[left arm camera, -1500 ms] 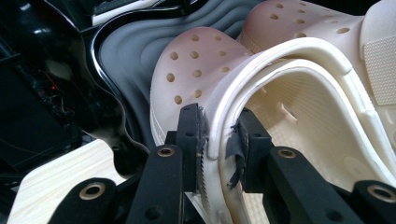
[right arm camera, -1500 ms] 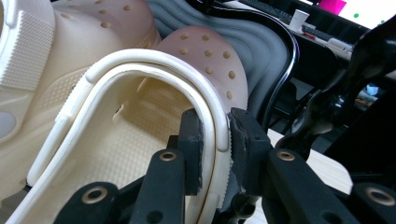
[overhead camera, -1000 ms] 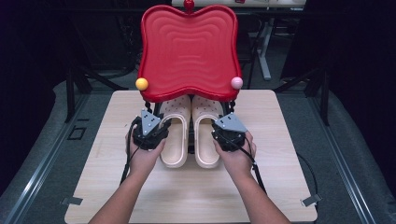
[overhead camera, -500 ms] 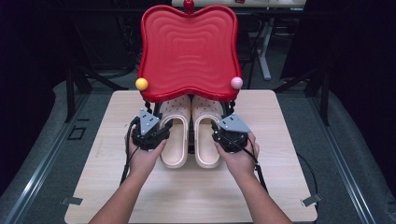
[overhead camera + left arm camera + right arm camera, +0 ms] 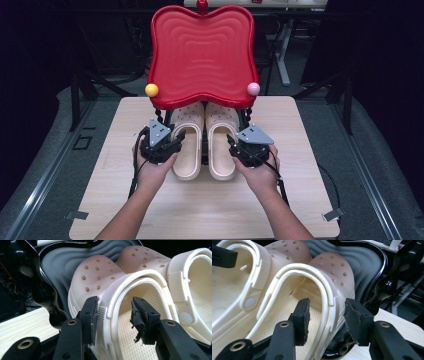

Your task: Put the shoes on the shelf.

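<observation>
High view: two hands are holding two tongs at the near ends of two cream clogs lying side by side on the table, toes under one red tray. Left tongs are straddling the left clog outer rim, jaws parted; right tongs likewise on the right clog.

clogs: matt cream foam (perforated toes) | tray: glossy red plastic | table: pale wood-grain

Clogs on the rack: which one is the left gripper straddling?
The left clog, on the yellow ball's side. The left gripper has one jaw outside its outer wall and one inside the opening; the right clog sits at the right gripper.
</observation>
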Available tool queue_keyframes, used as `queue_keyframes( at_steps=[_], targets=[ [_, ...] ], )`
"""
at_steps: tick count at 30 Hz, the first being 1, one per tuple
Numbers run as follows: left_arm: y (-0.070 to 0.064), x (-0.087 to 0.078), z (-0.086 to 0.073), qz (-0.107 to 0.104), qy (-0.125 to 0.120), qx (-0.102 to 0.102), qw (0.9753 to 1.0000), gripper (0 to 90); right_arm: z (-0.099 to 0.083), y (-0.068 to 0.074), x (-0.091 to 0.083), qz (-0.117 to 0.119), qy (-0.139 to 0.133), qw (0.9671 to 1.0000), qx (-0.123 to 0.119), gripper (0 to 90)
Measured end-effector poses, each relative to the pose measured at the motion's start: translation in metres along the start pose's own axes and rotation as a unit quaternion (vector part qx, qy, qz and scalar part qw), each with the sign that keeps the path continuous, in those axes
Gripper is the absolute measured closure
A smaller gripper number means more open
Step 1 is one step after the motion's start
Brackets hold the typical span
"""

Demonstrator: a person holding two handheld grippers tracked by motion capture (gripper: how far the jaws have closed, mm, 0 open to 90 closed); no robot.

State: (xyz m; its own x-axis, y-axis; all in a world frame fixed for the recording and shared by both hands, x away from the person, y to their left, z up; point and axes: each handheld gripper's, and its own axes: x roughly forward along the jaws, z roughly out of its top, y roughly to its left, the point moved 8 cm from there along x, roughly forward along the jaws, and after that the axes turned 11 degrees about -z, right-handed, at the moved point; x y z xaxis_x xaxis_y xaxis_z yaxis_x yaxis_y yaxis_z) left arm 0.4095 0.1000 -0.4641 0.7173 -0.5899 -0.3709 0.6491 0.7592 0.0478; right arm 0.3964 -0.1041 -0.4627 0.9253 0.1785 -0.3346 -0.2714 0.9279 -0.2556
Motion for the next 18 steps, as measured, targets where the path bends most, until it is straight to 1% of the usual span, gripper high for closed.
queue_keyframes(
  at_steps=[3, 4, 5, 7, 8, 10, 12, 14, 16, 17, 18],
  targets=[
    [-0.001, -0.004, -0.001, -0.002, -0.005, -0.004, 1.0000, 57.0, 0.000, 0.000, -0.005, 0.004, -0.004, 1.0000, 0.005, 55.7],
    [-0.001, -0.005, -0.001, -0.001, -0.005, -0.005, 1.0000, 57.5, 0.000, -0.001, -0.008, 0.004, -0.004, 1.0000, 0.002, 55.7],
    [-0.001, -0.007, -0.001, 0.000, -0.007, -0.008, 0.9999, 59.6, 0.000, -0.001, -0.009, -0.005, -0.009, 0.9999, 0.005, 55.7],
    [-0.002, -0.011, -0.002, -0.007, -0.012, -0.015, 0.9998, 61.6, -0.001, -0.001, -0.013, -0.003, -0.009, 0.9999, 0.005, 55.7],
    [-0.003, -0.013, -0.003, -0.009, -0.014, -0.017, 0.9997, 61.6, -0.002, -0.001, -0.014, 0.001, -0.011, 0.9999, 0.007, 55.4],
    [-0.004, -0.018, -0.006, -0.012, -0.015, -0.020, 0.9996, 61.6, -0.004, -0.001, -0.018, 0.001, -0.013, 0.9998, 0.011, 53.5],
    [-0.006, -0.021, -0.008, -0.011, -0.018, -0.024, 0.9995, 61.5, -0.006, -0.001, -0.021, 0.006, -0.016, 0.9996, 0.024, 53.2],
    [-0.006, -0.023, -0.011, -0.008, -0.023, -0.030, 0.9992, 59.7, -0.008, -0.001, -0.022, 0.005, -0.017, 0.9993, 0.032, 53.8],
    [-0.006, -0.025, -0.014, -0.009, -0.023, -0.037, 0.9990, 59.2, -0.010, -0.002, -0.023, 0.006, -0.018, 0.9990, 0.041, 56.4],
    [-0.006, -0.025, -0.015, -0.010, -0.023, -0.038, 0.9990, 58.5, -0.011, -0.001, -0.023, 0.011, -0.017, 0.9987, 0.047, 57.9],
    [-0.007, -0.025, -0.017, -0.010, -0.023, -0.039, 0.9989, 58.5, -0.013, 0.000, -0.024, 0.013, -0.014, 0.9987, 0.047, 58.5]
  ],
)
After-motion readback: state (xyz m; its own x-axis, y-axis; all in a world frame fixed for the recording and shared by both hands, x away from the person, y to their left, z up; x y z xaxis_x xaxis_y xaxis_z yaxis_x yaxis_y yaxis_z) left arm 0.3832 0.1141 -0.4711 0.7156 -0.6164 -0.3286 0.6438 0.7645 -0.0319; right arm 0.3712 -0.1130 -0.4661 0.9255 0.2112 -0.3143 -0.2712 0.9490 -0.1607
